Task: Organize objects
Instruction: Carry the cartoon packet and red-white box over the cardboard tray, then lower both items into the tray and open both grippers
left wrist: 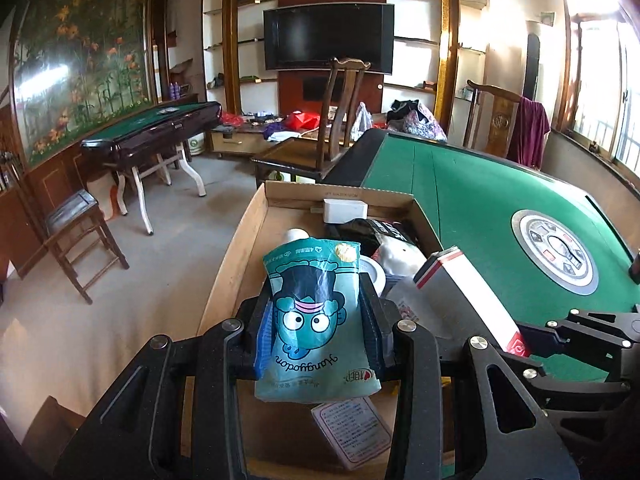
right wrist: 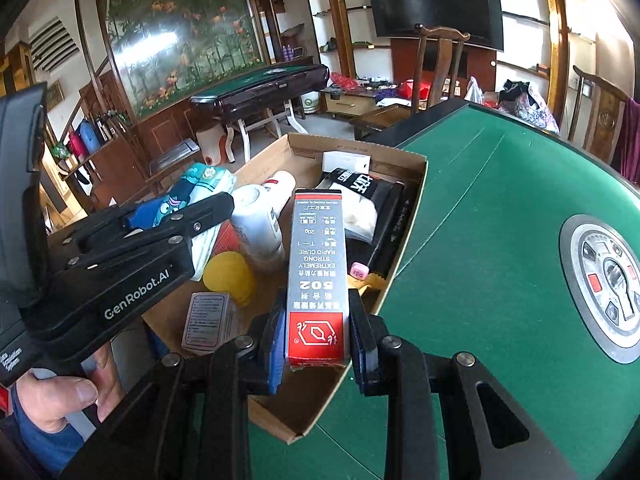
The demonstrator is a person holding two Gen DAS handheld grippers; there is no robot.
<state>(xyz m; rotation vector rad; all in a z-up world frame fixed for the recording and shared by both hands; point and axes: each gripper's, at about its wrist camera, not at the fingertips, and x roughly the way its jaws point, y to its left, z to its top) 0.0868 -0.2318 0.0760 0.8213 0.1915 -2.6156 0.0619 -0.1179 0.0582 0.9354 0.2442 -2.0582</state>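
Note:
My left gripper [left wrist: 316,332] is shut on a teal cartoon pouch [left wrist: 316,320] and holds it over the cardboard box [left wrist: 240,264]. My right gripper [right wrist: 316,332] is shut on a grey and red 502 glue box [right wrist: 316,272], held above the near right part of the cardboard box [right wrist: 404,216]. The left gripper with the pouch [right wrist: 188,196] shows at the left of the right wrist view. The glue box [left wrist: 468,296] shows at the right of the left wrist view. In the box lie a white bottle [right wrist: 256,220], a yellow round thing [right wrist: 230,276], a black packet [right wrist: 360,200] and a small carton [right wrist: 208,320].
The box sits on the left edge of a green mahjong table [right wrist: 500,220] with a round centre panel [right wrist: 604,280]. Beyond stand a wooden chair [left wrist: 320,136], a second green table [left wrist: 156,128], a low stool [left wrist: 76,228] and a TV wall [left wrist: 328,36].

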